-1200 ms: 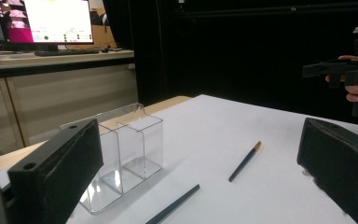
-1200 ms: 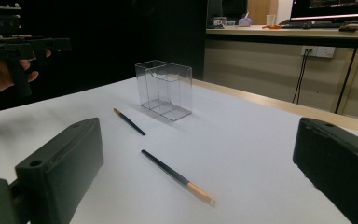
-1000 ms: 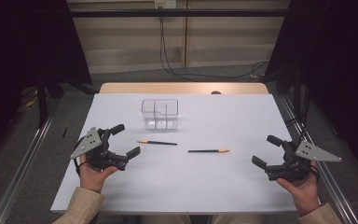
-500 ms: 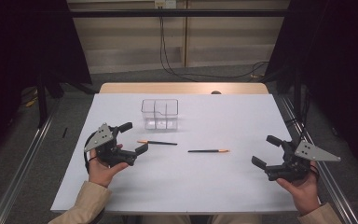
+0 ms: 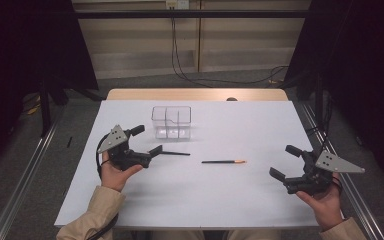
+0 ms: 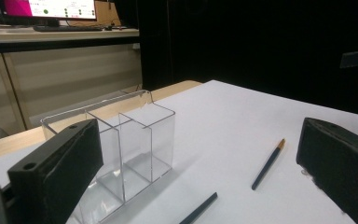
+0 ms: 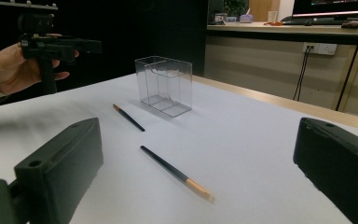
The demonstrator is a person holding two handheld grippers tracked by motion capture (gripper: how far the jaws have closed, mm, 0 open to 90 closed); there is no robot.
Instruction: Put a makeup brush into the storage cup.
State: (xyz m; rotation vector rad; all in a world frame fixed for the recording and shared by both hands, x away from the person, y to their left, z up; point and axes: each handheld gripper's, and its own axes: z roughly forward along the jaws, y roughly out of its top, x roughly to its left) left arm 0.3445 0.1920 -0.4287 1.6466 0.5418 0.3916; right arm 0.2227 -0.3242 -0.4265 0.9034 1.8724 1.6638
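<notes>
Two pencils on the table — near pencil lies just ahead of the left gripper, jaws wide open, holding nothing. Thin, light, stiff, likely rolls — pinch mid-shaft. Right gripper open, empty, well apart.

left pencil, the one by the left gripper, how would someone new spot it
Start at the white table and find the clear divided box near its far edge. Just in front of that box lies the left pencil, one end at the open jaws of the left gripper. The other pencil lies farther right, alone.
</notes>
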